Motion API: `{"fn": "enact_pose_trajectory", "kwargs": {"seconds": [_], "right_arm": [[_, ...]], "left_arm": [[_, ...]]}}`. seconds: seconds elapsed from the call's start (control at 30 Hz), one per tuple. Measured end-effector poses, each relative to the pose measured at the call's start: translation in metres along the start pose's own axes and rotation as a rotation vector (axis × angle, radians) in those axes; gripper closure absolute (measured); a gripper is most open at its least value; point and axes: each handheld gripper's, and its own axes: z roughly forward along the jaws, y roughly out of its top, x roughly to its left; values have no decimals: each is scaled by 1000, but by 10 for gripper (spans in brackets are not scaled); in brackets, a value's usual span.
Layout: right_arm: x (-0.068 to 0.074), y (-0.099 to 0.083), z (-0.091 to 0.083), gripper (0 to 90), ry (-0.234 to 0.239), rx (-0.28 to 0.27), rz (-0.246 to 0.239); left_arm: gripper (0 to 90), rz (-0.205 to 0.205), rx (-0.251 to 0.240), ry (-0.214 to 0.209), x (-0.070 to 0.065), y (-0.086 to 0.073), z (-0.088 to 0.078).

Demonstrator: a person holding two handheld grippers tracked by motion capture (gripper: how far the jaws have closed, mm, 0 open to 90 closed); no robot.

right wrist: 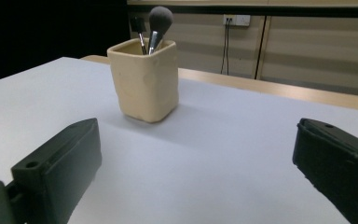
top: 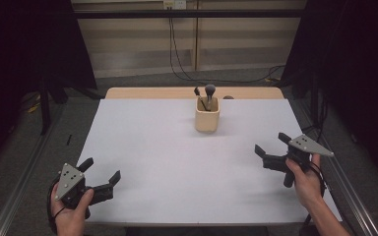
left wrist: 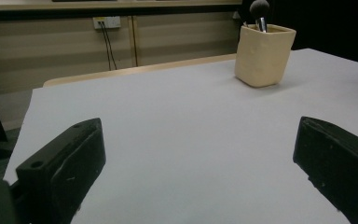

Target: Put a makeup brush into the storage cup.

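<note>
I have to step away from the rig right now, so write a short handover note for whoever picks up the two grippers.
Left gripper: open, holding nothing, at the near left edge of the table.
Right gripper: open, holding nothing, at the right edge, the closer of the two to the cup.
Cream cup: upright toward the far side of the table, with two brushes standing in it, bristles up.
Done: nothing visibly handled; both brushes are in the cup.
Left: likely reach for the cup or a brush; the right gripper looks better placed.
</note>
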Motion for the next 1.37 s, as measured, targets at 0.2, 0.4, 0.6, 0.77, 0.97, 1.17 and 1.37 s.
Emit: {"fn": "enact_pose_trajectory", "kwargs": {"seconds": [0.2,0.4,0.6,0.77,0.97,1.17,1.37], "right_arm": [[1,-10,-13,4,-3,8,-15],[4,-17,-26,4,-5,-3,9],[6,-24,-40,2,-10,-12,2],[7,-26,-51,0,-6,-10,-21],[5,-28,-53,2,3,-9,-34],[7,-28,-50,0,-1,-23,-42],[3,-29,-49,0,-13,-14,-18]], "left_arm": [[23,1,0,-5,-2,0,-1],[23,-6,-3,-9,-2,0,-1],[23,-11,-1,-13,-2,0,-2],[23,-27,-20,1,-1,1,-5],[23,-24,-16,-5,-2,0,-5],[23,-32,-13,6,-1,0,-5],[23,-22,-1,-5,0,-1,-2]]}}
